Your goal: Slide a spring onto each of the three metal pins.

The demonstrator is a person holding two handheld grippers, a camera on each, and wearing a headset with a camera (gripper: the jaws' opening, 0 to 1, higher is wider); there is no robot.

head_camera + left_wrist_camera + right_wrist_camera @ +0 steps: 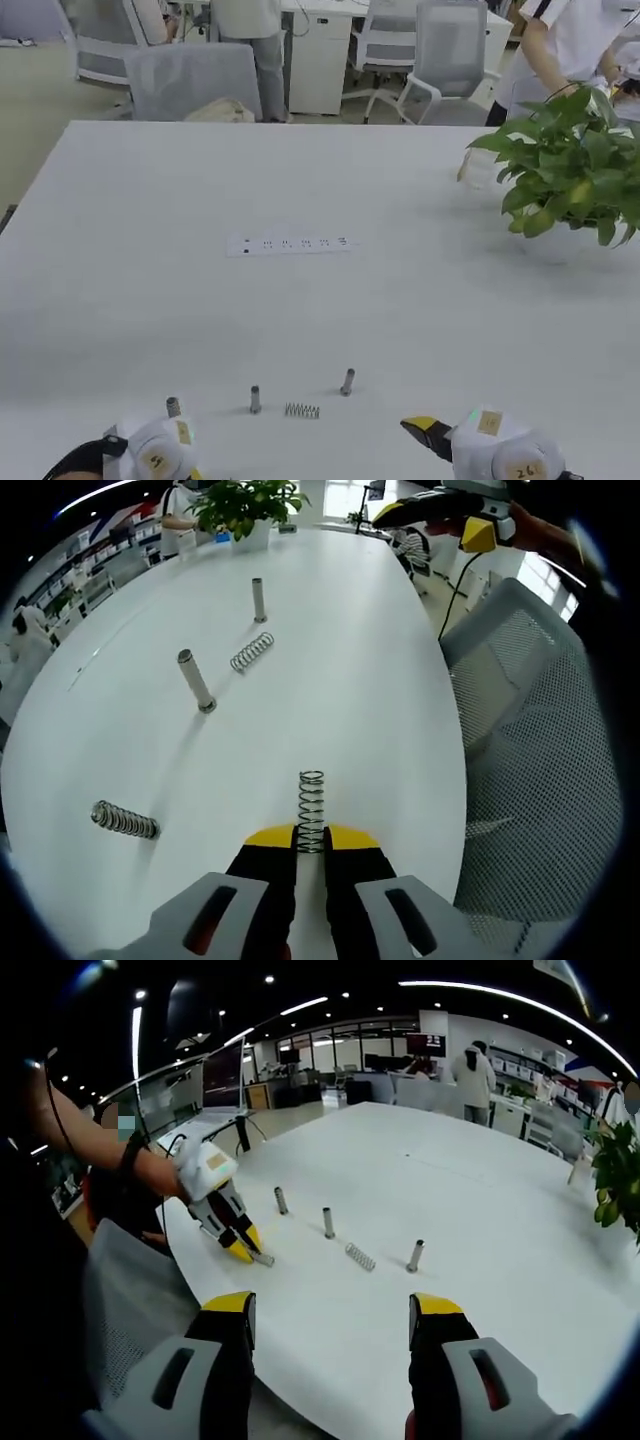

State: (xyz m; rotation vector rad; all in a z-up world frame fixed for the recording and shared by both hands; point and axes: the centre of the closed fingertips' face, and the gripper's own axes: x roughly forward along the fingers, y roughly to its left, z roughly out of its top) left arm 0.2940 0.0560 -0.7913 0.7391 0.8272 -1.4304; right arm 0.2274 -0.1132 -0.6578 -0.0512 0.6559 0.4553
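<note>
1. White desk (150,250) carries everything. The middle pin (255,399) stands upright on it close to the person's edge.
2. Grey office chairs (190,80) stand past the desk's far edge, well beyond the middle pin.
3. Green and leafy, the potted plant (575,165) sits on the desk far beyond the middle pin and off to its right.
4. Yellow-tipped, the right claw (333,1310) hangs to the right of the middle pin and nearer the person. Its 2 jaws are wide apart with nothing between them.
5. Also yellow-tipped, the left claw (311,838) is to the left of the middle pin and nearer the person. Its jaws are pressed together on the lower end of the held spring (311,805), which sticks straight out ahead of the tips.
6. The power strip (290,244) lies flat well beyond the middle pin.
7. The left pin (173,406) and the right pin (347,381) stand upright on either side of the middle pin, apart from it.
8. The loose spring (301,410) lies on its side just right of the middle pin, between it and the right pin, touching neither.
9. A third spring (125,820) shows left of the middle pin in the left gripper view. I cannot tell whether it sits on the left pin or lies on the desk.
</note>
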